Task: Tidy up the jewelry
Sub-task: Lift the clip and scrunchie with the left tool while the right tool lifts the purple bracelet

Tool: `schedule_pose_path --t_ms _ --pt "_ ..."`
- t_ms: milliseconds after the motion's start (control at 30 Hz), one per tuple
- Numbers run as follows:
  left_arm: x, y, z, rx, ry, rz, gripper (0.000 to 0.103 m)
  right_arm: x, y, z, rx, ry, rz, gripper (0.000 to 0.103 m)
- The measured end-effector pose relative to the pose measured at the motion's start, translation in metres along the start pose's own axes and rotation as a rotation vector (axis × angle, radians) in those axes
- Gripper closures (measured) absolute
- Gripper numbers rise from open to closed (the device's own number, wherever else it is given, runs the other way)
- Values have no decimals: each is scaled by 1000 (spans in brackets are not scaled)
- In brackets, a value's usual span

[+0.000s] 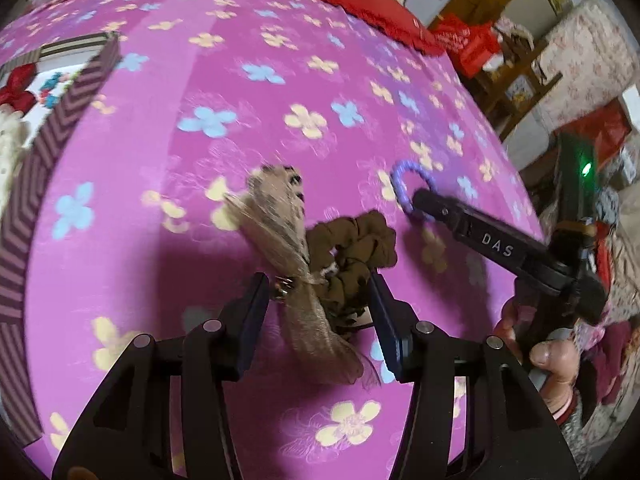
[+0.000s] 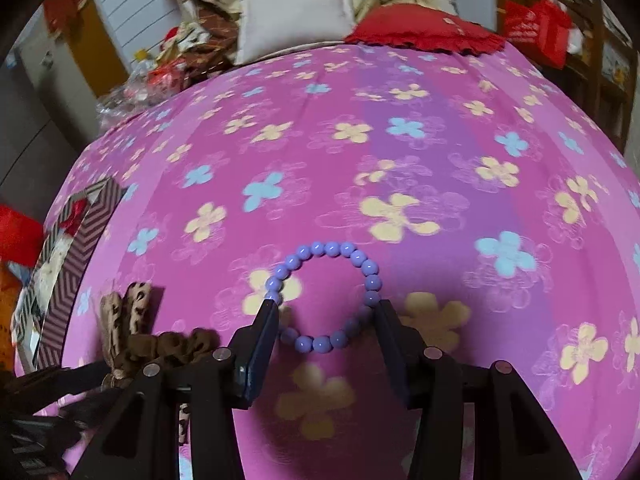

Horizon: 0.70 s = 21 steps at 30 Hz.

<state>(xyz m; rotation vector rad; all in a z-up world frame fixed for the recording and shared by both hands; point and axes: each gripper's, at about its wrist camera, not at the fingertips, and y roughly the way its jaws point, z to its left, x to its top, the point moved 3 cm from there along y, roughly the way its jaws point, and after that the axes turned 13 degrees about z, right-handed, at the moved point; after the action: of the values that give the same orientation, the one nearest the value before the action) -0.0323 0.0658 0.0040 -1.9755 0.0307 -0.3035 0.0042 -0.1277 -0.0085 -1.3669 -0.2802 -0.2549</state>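
A brown scrunchie (image 1: 356,256) with a tan gauze and leopard-print bow (image 1: 280,216) lies on the pink flowered cloth. My left gripper (image 1: 320,284) is open, its jaws on either side of the scrunchie and bow knot. A purple bead bracelet (image 2: 326,296) lies flat on the cloth; it also shows in the left wrist view (image 1: 408,188). My right gripper (image 2: 326,308) is open and straddles the bracelet, fingers outside its left and right edges. The scrunchie also shows at the lower left of the right wrist view (image 2: 160,344).
A striped box (image 1: 48,152) holding a red bow and other accessories stands at the left edge of the cloth; it also shows in the right wrist view (image 2: 68,264). Pillows (image 2: 296,12) and a red cushion (image 2: 428,32) lie at the far end. Cluttered furniture stands to the right.
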Motion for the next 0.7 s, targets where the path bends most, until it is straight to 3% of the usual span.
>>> schedule_pose_path --t_ms 133,200,233,500,533,633,700 --pt "-5 8 -14 101 66 -23 53 -3 -1 14 -18 -48 -20 55" --pt "-6 10 -17 149 90 -28 65 -3 -4 16 -27 -56 -36 55" --pt "-6 12 -16 154 92 -22 80 -3 -3 17 -31 -64 -38 55" --pt "-10 7 -5 109 32 -33 81 -1 11 32 -93 -133 -43 55" --pt "-11 7 -6 105 30 -32 81 -2 12 34 -106 -141 -48 57" --pt "-14 3 -5 87 22 -38 81 -1 10 35 -92 -141 -48 85" --pt "-16 -3 -2 72 16 -54 81 0 8 28 -47 -105 -46 85"
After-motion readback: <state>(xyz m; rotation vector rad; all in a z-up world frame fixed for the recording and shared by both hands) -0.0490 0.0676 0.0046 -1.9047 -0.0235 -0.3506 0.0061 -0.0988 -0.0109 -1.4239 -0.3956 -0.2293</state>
